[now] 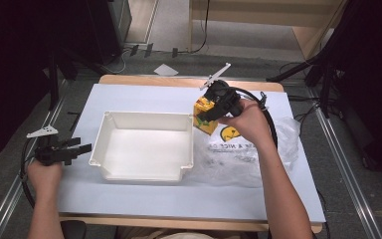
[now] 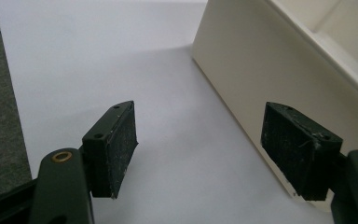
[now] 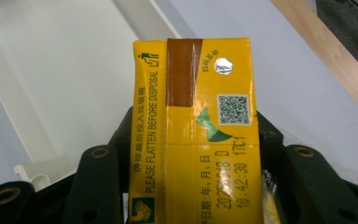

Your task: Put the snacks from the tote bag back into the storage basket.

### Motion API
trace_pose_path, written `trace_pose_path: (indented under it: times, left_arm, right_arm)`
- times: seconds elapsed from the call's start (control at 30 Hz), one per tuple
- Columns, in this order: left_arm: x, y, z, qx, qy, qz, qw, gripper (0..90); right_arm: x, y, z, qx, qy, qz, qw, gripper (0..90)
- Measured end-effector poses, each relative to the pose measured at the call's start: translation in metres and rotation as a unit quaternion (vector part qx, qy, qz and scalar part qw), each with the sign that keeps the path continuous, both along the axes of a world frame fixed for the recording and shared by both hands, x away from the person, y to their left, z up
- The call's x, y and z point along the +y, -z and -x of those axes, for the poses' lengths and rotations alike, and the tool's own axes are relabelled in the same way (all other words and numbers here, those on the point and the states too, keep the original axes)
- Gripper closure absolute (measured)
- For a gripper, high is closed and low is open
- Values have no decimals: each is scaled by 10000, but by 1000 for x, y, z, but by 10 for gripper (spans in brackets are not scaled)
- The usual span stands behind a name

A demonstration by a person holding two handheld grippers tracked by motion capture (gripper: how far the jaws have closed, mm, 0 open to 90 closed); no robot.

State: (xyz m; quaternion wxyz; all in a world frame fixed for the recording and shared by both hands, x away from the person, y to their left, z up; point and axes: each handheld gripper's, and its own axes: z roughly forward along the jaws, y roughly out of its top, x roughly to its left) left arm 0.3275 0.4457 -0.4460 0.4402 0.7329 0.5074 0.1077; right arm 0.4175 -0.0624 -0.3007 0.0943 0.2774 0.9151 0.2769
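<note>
carton (image 3: pixel 193 135) sits clamped in your right gripper (image 1: pixel 214 112), held just off the bin (image 1: pixel 144 172) rim's far right corner, over the bag (image 1: pixel 258 149). grip's near one end, so it cld pivot or clip the rim. left gripper (image 2: pixel 200 149) jaws apart, empty, beside bin wall.

Both handheld grippers are black, left gripper (image 1: pixel 85 148) and right gripper (image 1: pixel 202 118) alike, each topped by a pale grey three-cornered plate and trailing a black cable. The fingers (image 2: pixel 114 148) are blocky black pads with small screws and brass-coloured pivot bushings. The forearms are bare, without sleeves.
</note>
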Motion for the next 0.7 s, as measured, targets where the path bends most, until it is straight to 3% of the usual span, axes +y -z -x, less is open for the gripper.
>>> trace_pose_path:
  times: [0.13, 0.7]
  left_arm:
    - [1, -2, 1, -82, -2, 4, 10000, 280]
    - [-1, -2, 2, -40, 13, -44, 10000, 280]
  right_arm:
    - [5, 0, -2, -19, -40, 1, 10000, 518]
    - [24, -1, -3, -95, -196, -248, 9995, 519]
